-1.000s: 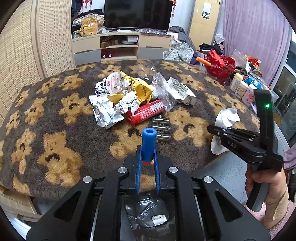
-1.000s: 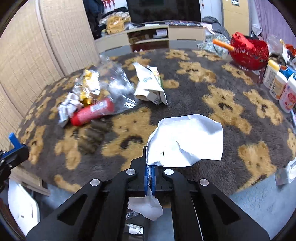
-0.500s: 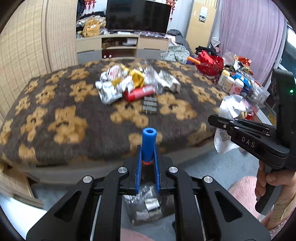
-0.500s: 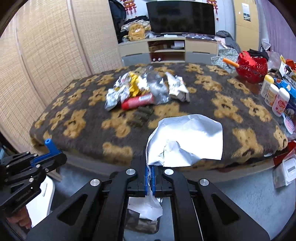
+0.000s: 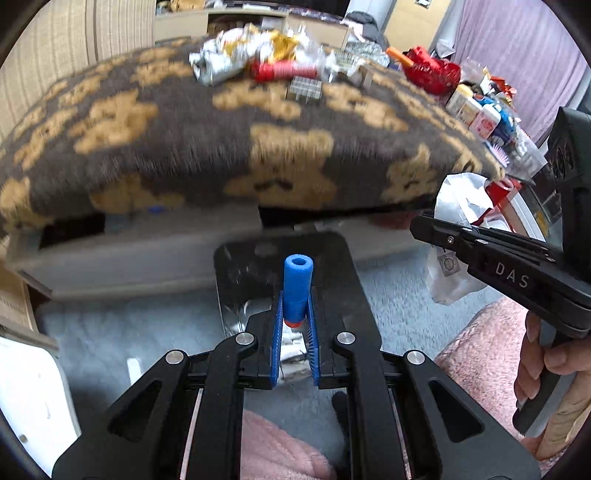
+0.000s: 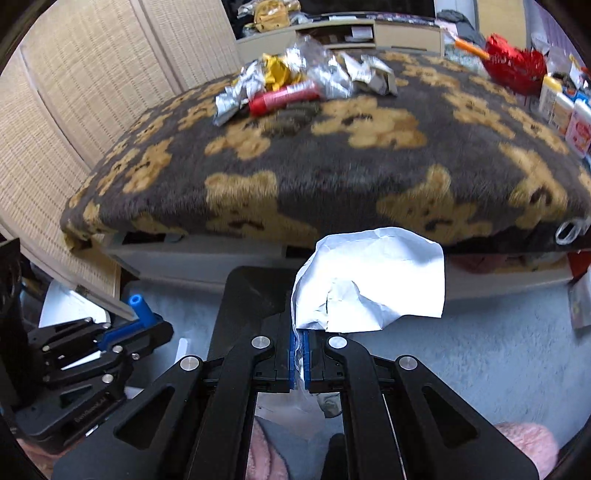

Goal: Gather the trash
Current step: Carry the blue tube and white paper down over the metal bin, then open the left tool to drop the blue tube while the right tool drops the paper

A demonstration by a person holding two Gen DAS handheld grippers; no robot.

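Low platform under a dark blanket (image 6: 332,177) with tan bear motifs, centre frame. Woven cane screen (image 6: 74,92) at upper left. Pale grey carpet (image 6: 498,350) along the bottom. Beige shelf unit (image 6: 369,33) at top. Purple curtain (image 5: 517,44) at upper right.

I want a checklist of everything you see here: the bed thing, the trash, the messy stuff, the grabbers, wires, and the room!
Surface: bear-print blanket covers a low platform; grey carpet lies below.
Job's things: black bin stands on the floor under both grippers; trash pile of wrappers and a red tube sits on the blanket.
Clutter: bottles and a red bag at the right edge.
Grippers: left gripper shut on a blue foam tube; right gripper shut on white paper.
Cables: nothing seen.
Surroundings: woven screens, TV shelf.
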